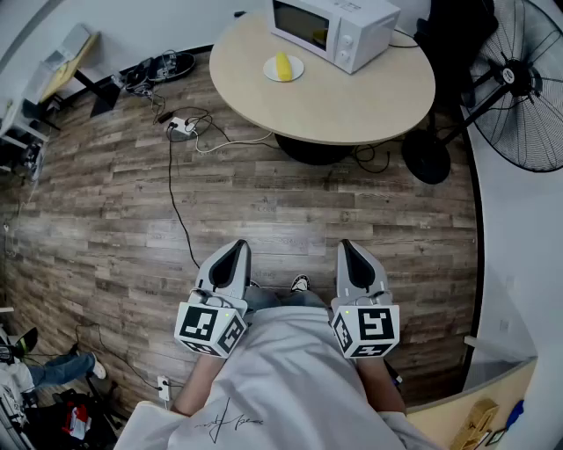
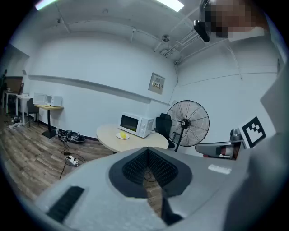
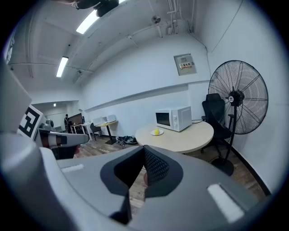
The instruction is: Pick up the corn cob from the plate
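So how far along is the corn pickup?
Done: nothing yet. The corn cob lies on its plate beside the microwave. In hand: nothing; the left gripper and right gripper are shut and empty, well short of the table. Left: approach, open, grasp, lift.

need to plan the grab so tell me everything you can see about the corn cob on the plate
The corn cob is a short yellow piece lying on its side on the middle of a small round white plate. The plate sits on the round beige table, just left of the white microwave in the head view. Nothing but the plate appears to touch the cob. It is far off and small in every view, so kernels and ends cannot be made out.
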A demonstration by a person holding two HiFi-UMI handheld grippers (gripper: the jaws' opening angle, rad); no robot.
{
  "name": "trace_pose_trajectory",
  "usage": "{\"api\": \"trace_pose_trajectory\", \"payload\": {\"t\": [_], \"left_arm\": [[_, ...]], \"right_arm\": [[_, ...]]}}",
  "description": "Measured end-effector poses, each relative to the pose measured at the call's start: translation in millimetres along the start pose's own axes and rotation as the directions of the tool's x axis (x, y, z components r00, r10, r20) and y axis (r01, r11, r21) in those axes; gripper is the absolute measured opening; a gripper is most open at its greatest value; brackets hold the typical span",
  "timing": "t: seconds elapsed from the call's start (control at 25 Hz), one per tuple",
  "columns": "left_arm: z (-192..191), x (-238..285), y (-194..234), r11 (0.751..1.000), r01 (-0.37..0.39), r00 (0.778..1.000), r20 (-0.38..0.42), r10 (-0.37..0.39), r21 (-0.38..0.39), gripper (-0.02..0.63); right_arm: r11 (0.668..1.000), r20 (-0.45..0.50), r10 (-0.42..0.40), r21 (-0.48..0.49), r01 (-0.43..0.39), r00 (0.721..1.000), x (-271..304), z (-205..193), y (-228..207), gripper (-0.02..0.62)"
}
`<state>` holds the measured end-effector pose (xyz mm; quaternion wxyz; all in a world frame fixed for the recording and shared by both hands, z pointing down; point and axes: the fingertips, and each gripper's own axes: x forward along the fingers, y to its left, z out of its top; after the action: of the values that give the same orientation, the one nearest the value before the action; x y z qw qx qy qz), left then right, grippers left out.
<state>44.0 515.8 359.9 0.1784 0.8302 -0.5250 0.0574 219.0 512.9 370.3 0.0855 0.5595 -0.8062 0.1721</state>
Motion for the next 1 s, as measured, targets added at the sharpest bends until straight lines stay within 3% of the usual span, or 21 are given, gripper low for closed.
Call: {"api": "trace_pose_trajectory", "payload": {"t": [0.32,0.52,1.0], "left_arm": [[5,9,-16,1.0,-0.011,1.0,0.003,0.011,0.007,-0.011],[1,9,-14,1.0,-0.029,0.999,-0.024,0.029,0.001,-0.011],[22,37,17,0.999,-0.045,0.999,-0.008,0.045,-0.023,-0.011]], "right_arm": [[1.0,-0.008,0.021,-0.002,-0.021,1.0,-7,0,-15,0.011],[0.978,0.017,0.113,0.177,-0.114,0.993,-6,0,-14,0.011],[0.993,-0.007,0.086,0.079,-0.086,0.996,36,24,-17,0.012]]}}
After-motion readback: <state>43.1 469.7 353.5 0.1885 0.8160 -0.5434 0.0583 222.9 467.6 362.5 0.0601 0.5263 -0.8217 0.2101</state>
